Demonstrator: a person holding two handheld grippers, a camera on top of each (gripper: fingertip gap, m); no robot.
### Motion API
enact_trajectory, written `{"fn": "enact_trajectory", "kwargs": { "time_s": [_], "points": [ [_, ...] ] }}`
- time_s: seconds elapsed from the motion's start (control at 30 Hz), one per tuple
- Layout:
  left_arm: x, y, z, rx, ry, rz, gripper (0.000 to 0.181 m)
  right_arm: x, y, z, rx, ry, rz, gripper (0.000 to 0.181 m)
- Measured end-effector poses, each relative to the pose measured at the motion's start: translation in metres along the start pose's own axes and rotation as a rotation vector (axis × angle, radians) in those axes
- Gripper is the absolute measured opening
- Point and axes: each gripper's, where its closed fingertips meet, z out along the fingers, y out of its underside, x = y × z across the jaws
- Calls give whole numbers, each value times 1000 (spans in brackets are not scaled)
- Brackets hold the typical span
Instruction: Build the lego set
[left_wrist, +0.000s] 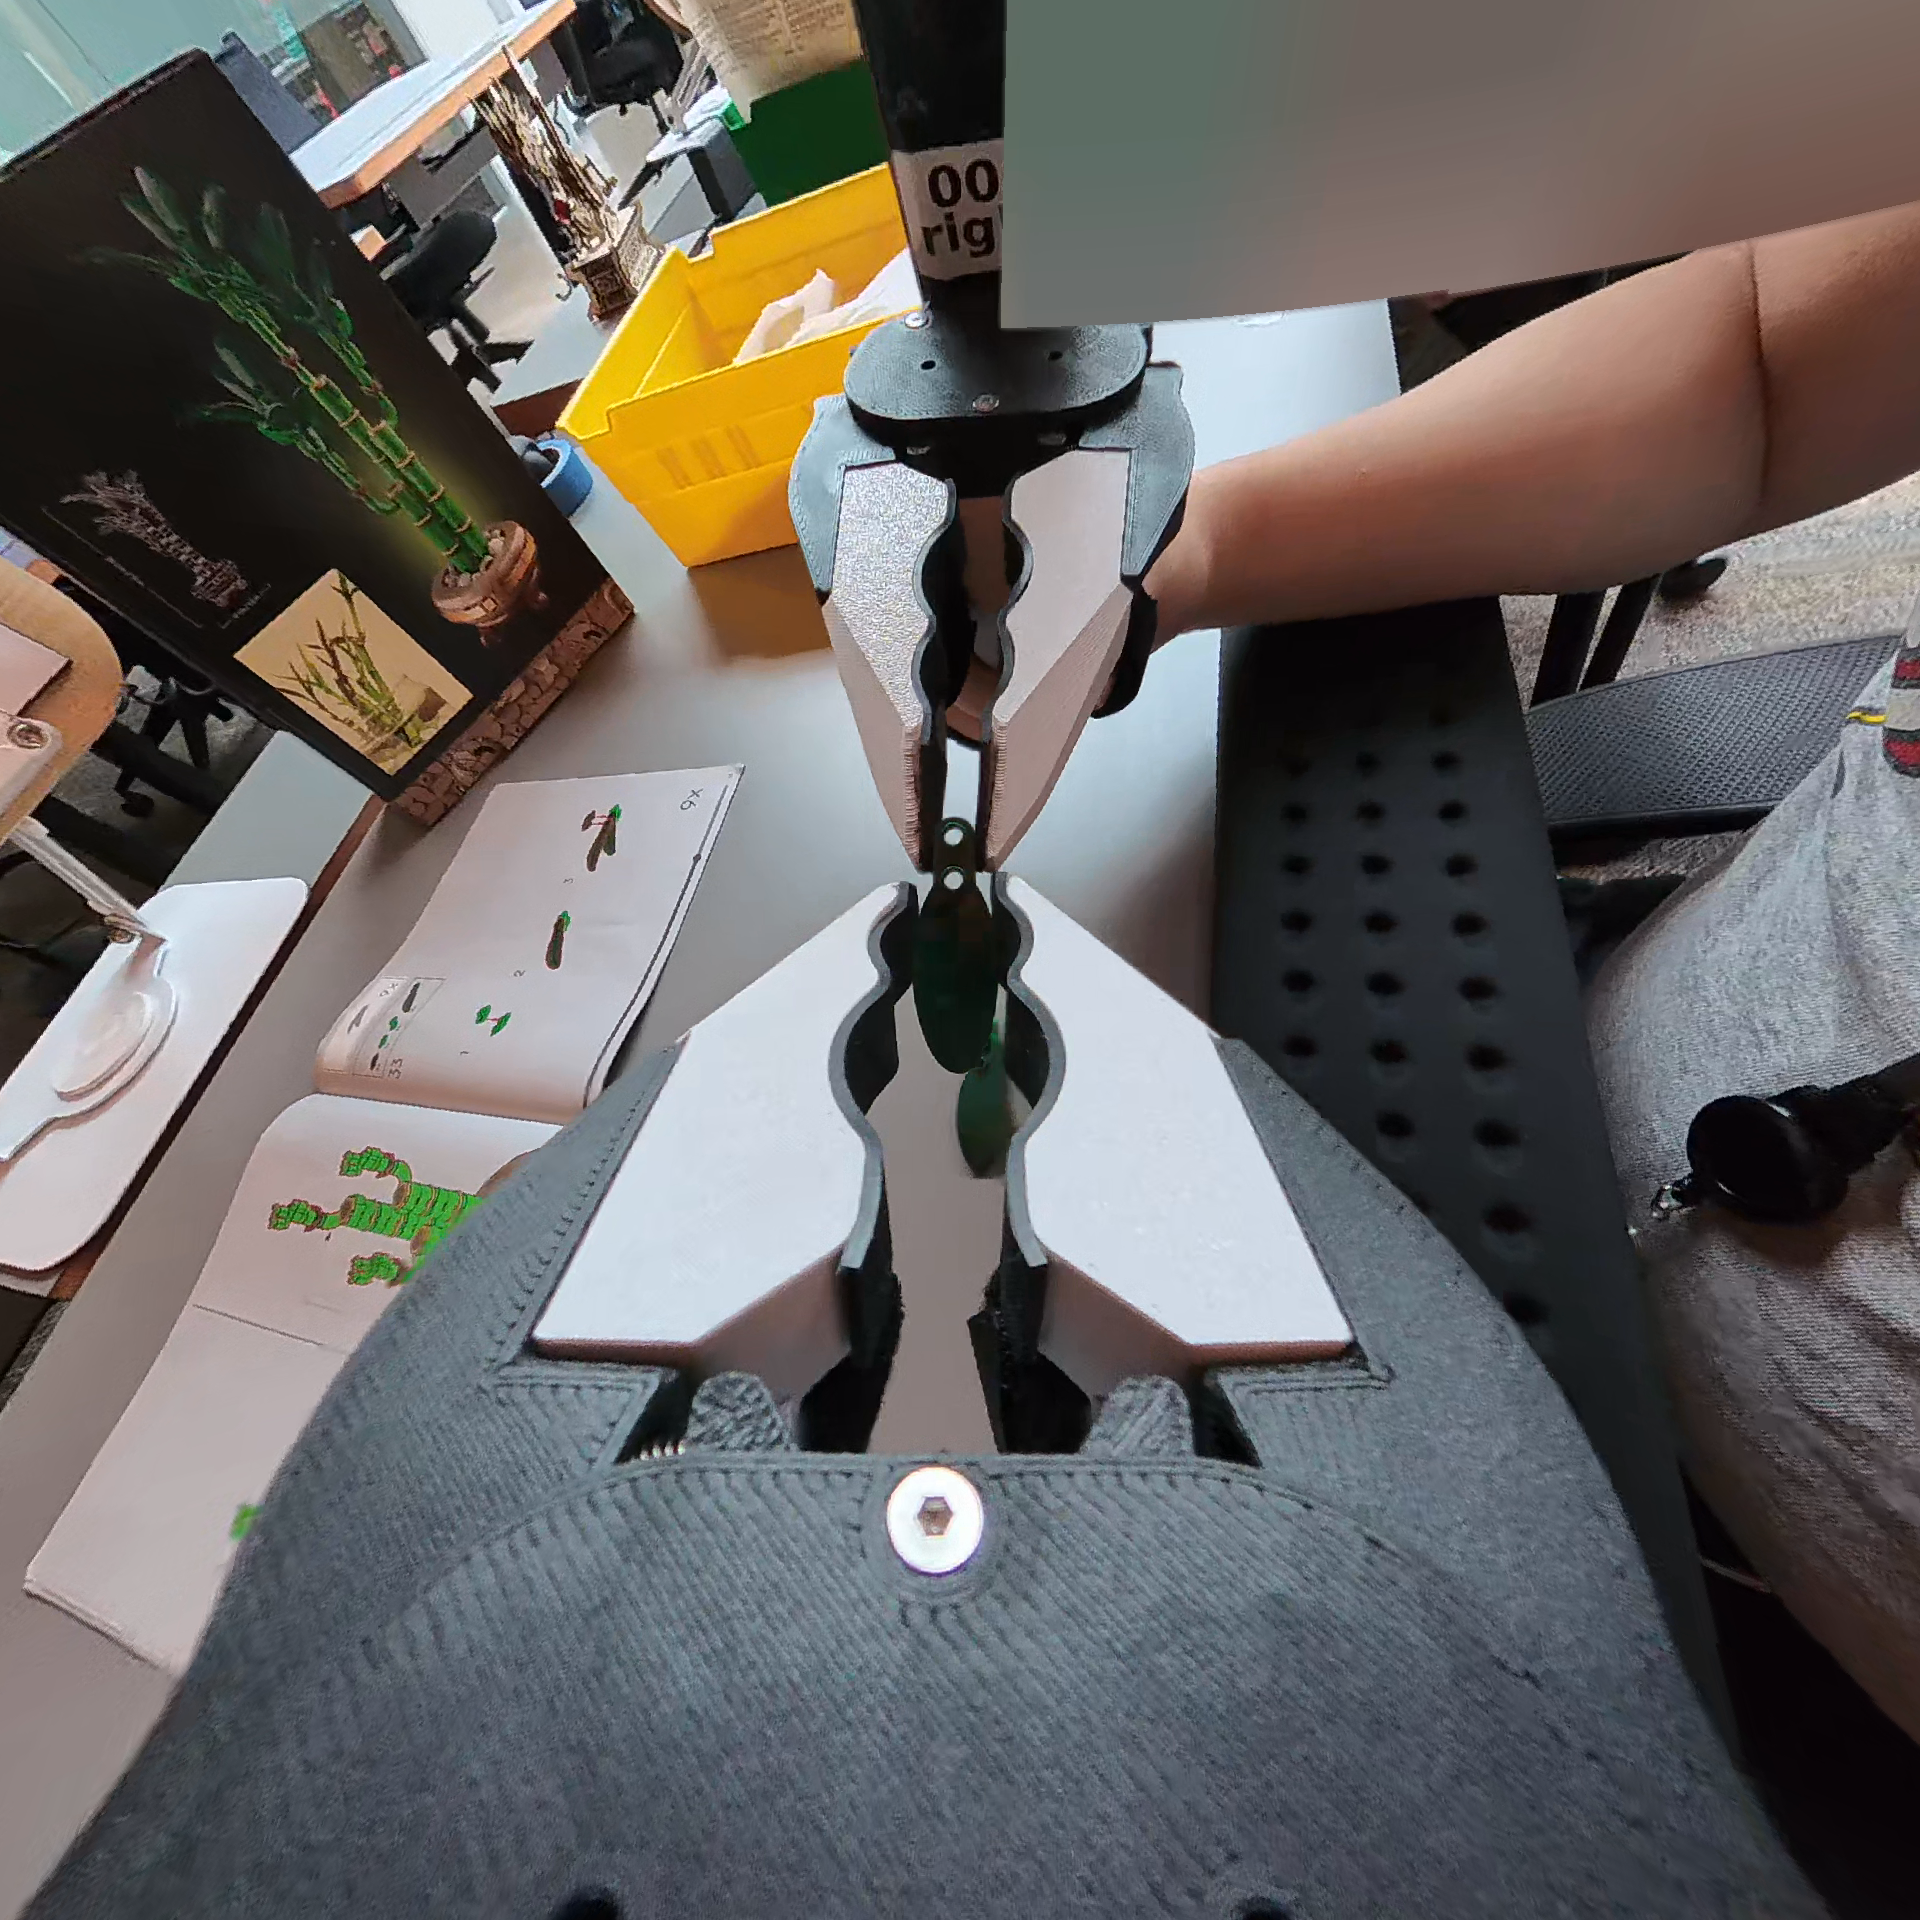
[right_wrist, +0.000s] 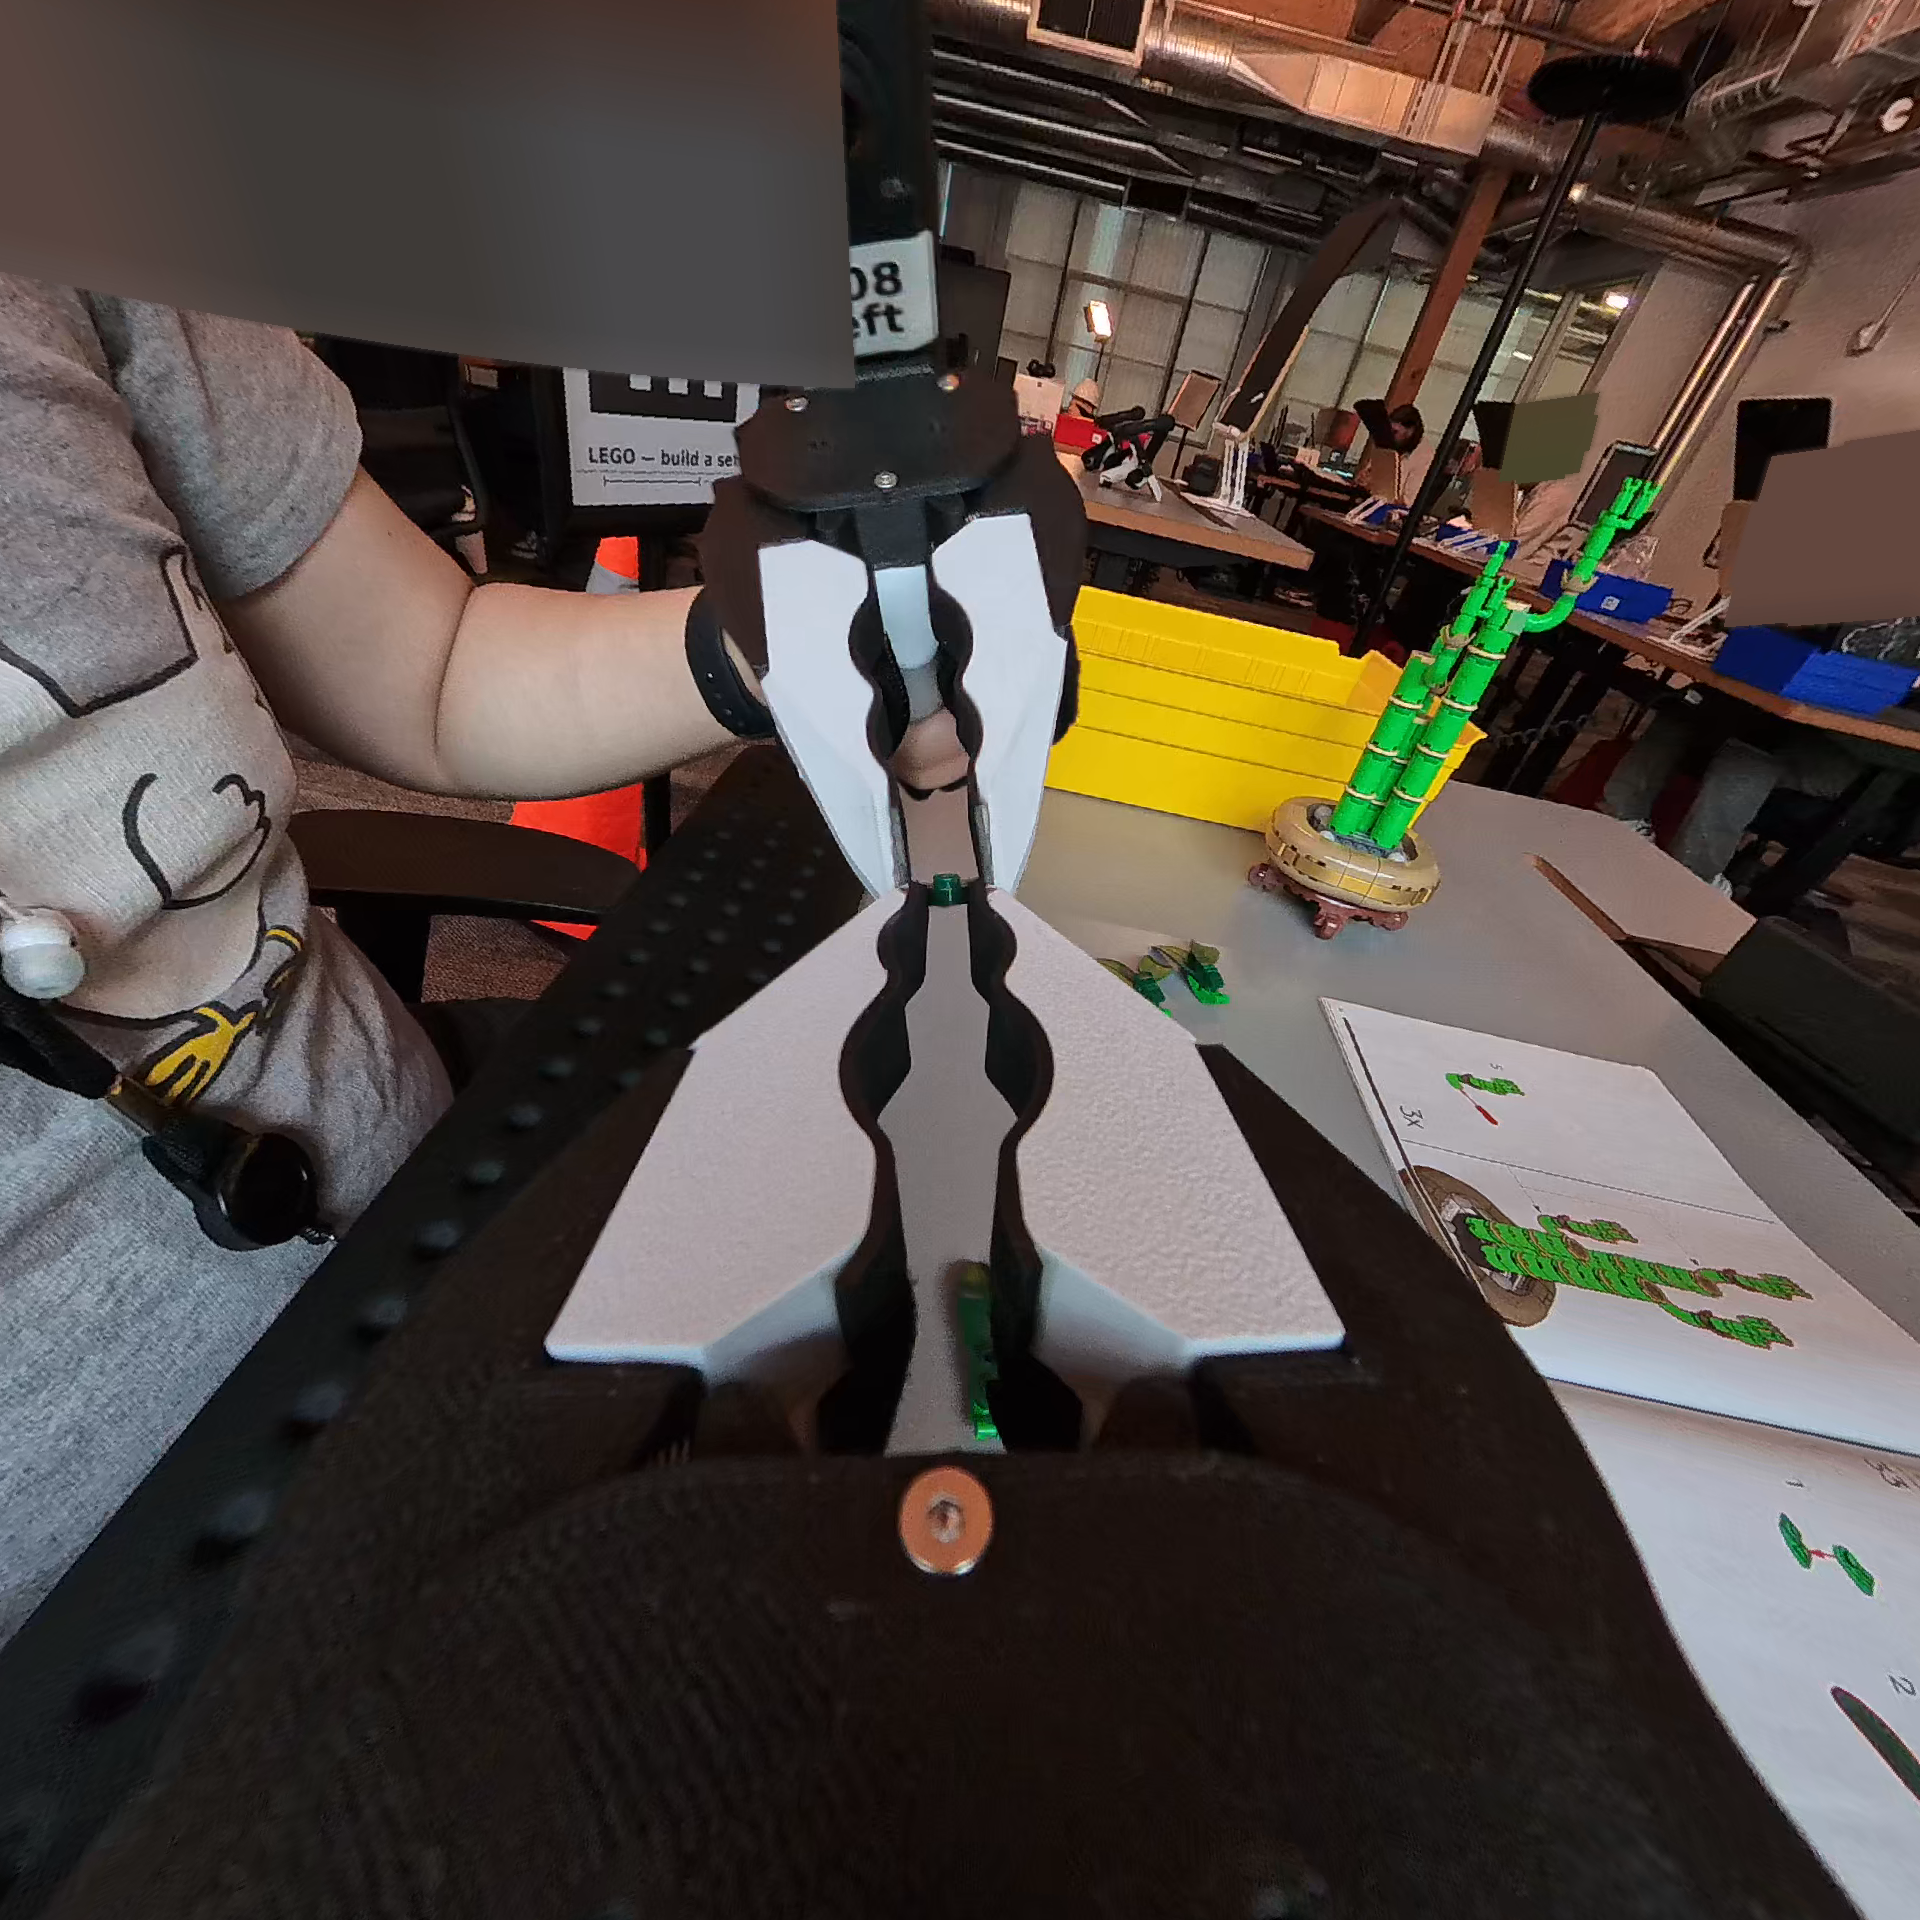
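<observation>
Leaf piece (left_wrist: 948, 977) — clamped in left gripper (left_wrist: 951, 883) | right gripper (left_wrist: 956, 857) — pinching its tip

Dark green leaf piece (left_wrist: 948, 987), white fingers (left_wrist: 758, 1132) on ribbed black gripper bodies, yellow bin (left_wrist: 717, 416), bright green bamboo model (right_wrist: 1455, 675) in tan pot, grey desk (left_wrist: 790, 675), black box (left_wrist: 239, 436).

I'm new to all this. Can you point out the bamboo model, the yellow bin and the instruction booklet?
bamboo model (right_wrist: 1444, 717): right wrist view, on its green stalks.
yellow bin (left_wrist: 717, 457): left wrist view, on its front wall.
instruction booklet (left_wrist: 582, 935): left wrist view, on the open page.
</observation>
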Motion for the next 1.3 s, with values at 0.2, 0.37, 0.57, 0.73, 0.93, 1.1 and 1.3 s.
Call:
{"fn": "enact_trajectory", "kwargs": {
  "time_s": [0.2, 0.37, 0.57, 0.73, 0.93, 1.1, 1.3],
  "points": [
    [0, -9, -11, 81, 61, -99, 8, 0, 0, -2, -5, -2, -9, 6],
    [3, -3, -6, 23, 61, -52, 8, -3, 2, 0, -24, -8, -22, 6],
    [3, 2, -3, -9, 46, -14, 4, -1, 7, 1, -61, 8, -35, 6],
    [3, 6, -2, -48, 32, 36, 3, -1, 11, 2, -83, 12, -33, 6],
    [3, 7, -1, -58, 39, 48, 3, -1, 12, 2, -87, 11, -24, 6],
    [2, 9, 0, -75, 27, 62, 3, 0, 14, 2, -96, 19, -20, 6],
    [2, 9, 0, -75, 27, 64, 3, 0, 13, 2, -93, 16, -18, 6]
  ]
}}
